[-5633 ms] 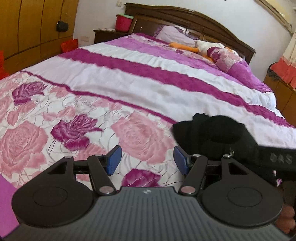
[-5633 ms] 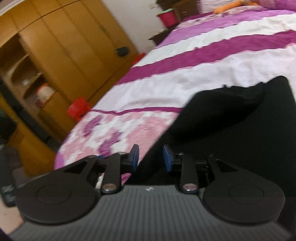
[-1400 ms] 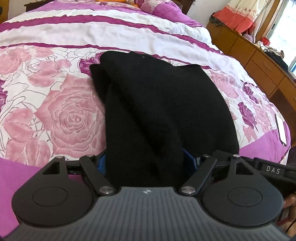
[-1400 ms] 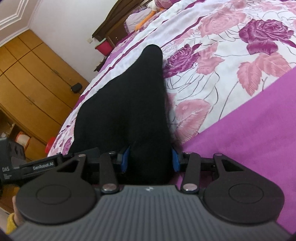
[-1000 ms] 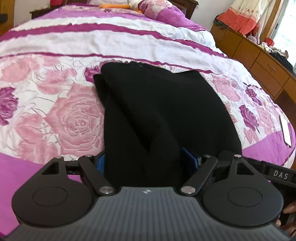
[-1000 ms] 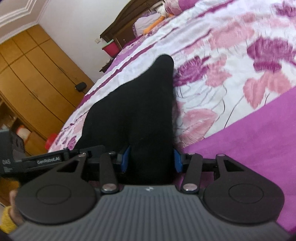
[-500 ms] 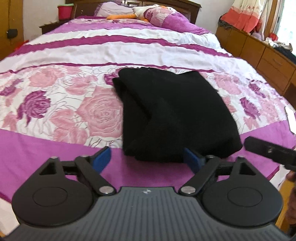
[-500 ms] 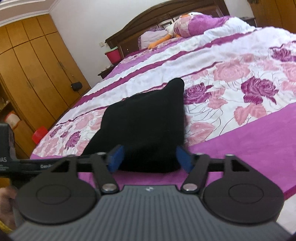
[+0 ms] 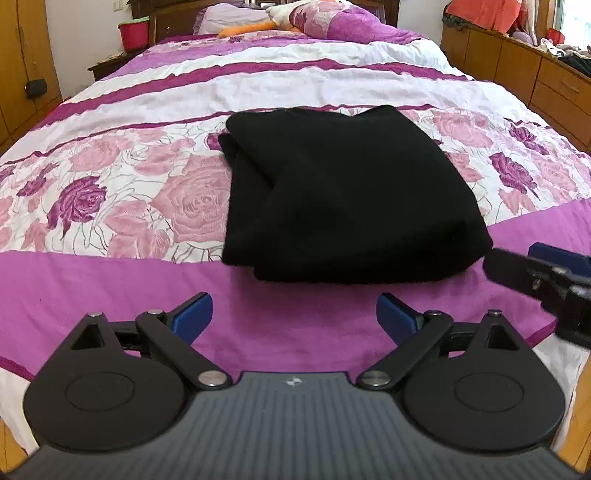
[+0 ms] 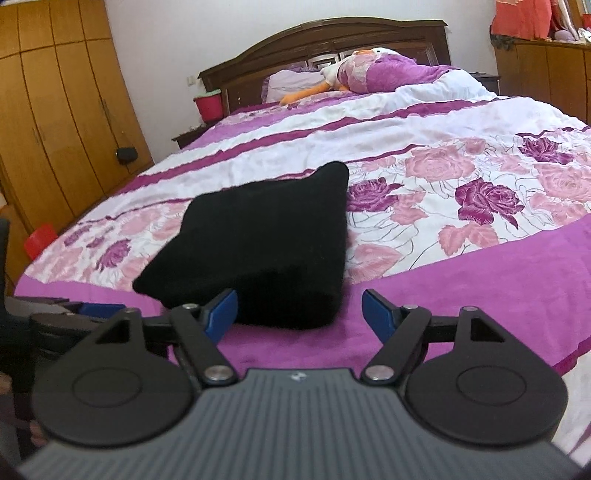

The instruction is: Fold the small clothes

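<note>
Off to my far left stands the wooden wardrobe (image 10: 62,96), with a red bin (image 9: 133,33) on the nightstand by the headboard (image 10: 332,37) well ahead of me. My left gripper (image 9: 294,315) hangs over the plain purple border of the bedspread (image 9: 110,291), its blue pads (image 9: 194,312) spread wide apart with nothing between them. Just ahead of its fingertips, and a little to their right, the black garment (image 9: 347,195) lies folded into a thick rectangular bundle on the bedspread, its near edge on the purple border and the rest over the pink and purple roses; the layered edges of the fold show along its left side. At the right edge of my left view the tip of my right gripper (image 10: 299,308) pokes in just beside the bundle's near right corner, apart from it. From my right wrist, that gripper is also spread wide and empty, and the bundle's near end sits just ahead of the gap between the pads, closer to the left pad (image 10: 221,309), with a strip of purple cloth between. Far ahead to the right, a floral pillow (image 10: 380,74) and an orange and white plush toy (image 10: 325,83) rest by the headboard, and a wooden dresser (image 9: 517,62) runs along the right of the bed
</note>
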Tool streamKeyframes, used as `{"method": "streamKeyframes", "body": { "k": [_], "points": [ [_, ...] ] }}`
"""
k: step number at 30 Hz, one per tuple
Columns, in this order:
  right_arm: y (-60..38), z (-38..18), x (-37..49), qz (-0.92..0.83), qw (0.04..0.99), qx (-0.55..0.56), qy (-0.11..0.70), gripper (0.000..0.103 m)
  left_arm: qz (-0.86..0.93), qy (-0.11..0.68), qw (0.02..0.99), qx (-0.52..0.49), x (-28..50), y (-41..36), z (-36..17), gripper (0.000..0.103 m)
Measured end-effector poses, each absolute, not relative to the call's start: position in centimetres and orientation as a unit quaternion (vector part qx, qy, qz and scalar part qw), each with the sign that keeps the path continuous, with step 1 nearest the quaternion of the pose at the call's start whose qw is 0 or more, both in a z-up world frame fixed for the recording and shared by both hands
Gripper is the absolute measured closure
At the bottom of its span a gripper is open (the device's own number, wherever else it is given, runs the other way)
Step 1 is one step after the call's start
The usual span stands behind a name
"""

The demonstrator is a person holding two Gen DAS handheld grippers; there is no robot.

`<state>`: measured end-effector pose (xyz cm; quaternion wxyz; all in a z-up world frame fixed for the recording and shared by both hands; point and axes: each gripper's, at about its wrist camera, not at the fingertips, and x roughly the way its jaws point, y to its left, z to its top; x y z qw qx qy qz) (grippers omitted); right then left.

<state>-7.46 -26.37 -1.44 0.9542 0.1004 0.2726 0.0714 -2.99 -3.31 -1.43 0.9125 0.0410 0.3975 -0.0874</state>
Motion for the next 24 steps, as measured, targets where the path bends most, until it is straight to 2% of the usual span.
{"method": "streamKeyframes", "body": {
  "k": [24],
  "points": [
    [-25.2, -2.8, -6.9, 0.075, 0.944, 0.099, 0.306, 0.027, -0.063, 0.377, 0.923, 0.047, -3.4, -3.2, -1.4, 0.006]
  ]
}}
